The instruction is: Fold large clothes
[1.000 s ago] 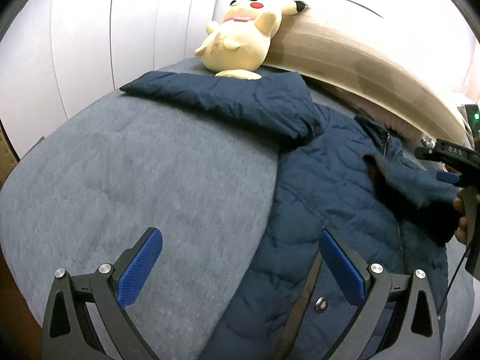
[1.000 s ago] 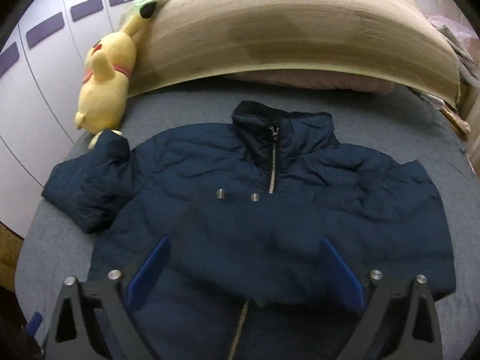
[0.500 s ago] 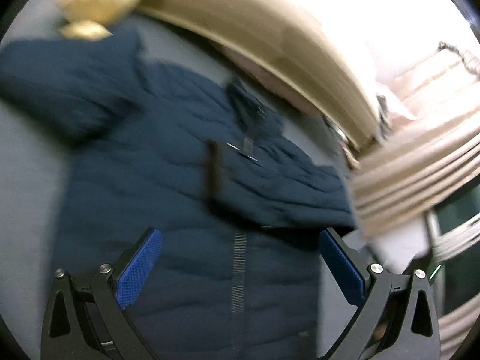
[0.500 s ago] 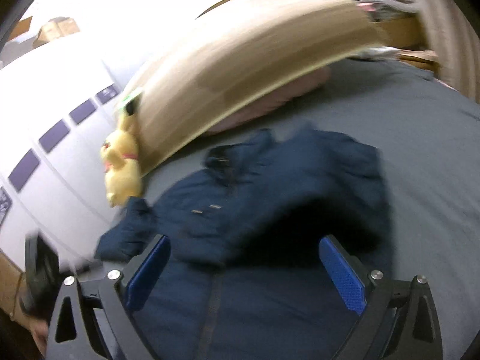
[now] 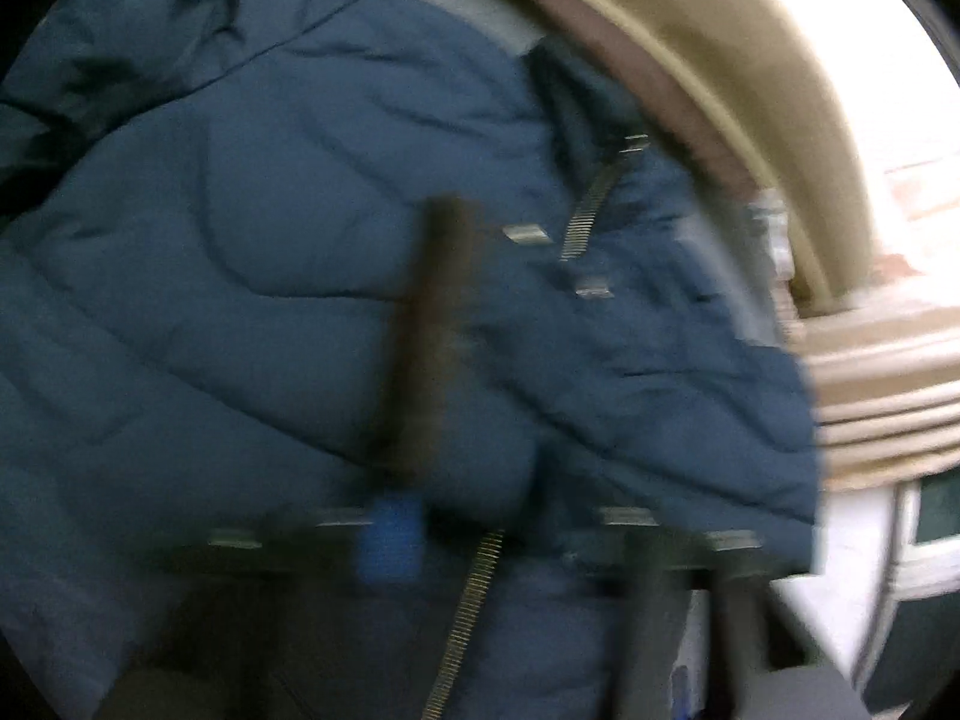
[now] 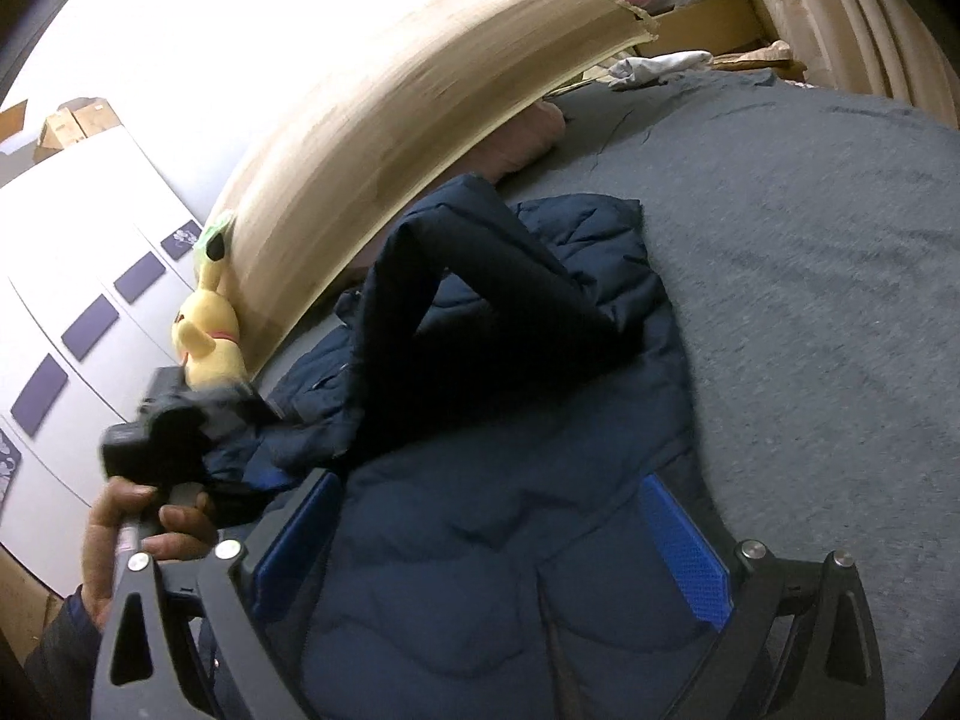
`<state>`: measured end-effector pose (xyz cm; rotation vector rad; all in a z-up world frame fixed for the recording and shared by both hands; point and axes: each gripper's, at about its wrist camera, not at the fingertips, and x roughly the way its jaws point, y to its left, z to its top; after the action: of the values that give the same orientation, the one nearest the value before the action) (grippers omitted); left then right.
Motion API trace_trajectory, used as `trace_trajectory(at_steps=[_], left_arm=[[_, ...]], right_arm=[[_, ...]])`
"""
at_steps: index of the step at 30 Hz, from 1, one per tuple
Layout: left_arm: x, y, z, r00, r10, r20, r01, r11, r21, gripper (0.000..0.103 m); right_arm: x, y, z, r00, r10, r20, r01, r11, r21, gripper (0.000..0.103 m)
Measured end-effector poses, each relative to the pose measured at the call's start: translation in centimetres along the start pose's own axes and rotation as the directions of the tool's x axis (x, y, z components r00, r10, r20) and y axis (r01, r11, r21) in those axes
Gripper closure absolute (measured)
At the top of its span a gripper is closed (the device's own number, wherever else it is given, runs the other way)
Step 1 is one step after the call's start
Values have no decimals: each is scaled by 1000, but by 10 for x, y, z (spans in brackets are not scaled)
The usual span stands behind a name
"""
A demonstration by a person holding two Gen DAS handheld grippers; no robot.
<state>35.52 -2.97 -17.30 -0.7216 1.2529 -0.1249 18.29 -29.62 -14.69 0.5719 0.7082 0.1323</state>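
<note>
- Jacket (image 6: pixel 510 540) lies on the bed (image 6: pixel 840 300), right sleeve now folded across its chest.
- Left gripper (image 6: pixel 240 420) has just been closing, apparently pinching fabric at the left sleeve.
- Right gripper (image 6: pixel 492 540) hovers wide open, empty.

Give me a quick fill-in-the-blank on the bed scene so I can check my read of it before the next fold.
1. The yellow plush toy leans against the wooden ____.
2. The right gripper hangs over the lower part of the navy jacket with its jaws ____.
3. The jacket lies on a ____ bedsheet.

Missing words: headboard; open; grey.
</note>
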Motion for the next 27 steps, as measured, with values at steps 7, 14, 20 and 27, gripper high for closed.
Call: trace_trajectory(at_steps=[7, 14, 20, 27], left_arm=[[-82, -17, 0, 940, 32, 340, -94, 981, 168, 93], [-101, 27, -10, 885, 133, 447, -229, 959, 167, 93], [-61, 59, -18, 895, 204, 398, -285, 946, 156, 92], [-50, 62, -18, 894, 204, 398, -299, 935, 192, 91]], right_arm=[[-3, -12, 6, 1000, -6, -9, 6, 1000, 18, 2], [-13, -26, 43, 999, 28, 22, -30, 998, 64, 2], [24, -50, 104, 999, 10, -44, -5, 993, 121, 2], [115, -88, 154, 982, 15, -189, 31, 970, 239, 2]])
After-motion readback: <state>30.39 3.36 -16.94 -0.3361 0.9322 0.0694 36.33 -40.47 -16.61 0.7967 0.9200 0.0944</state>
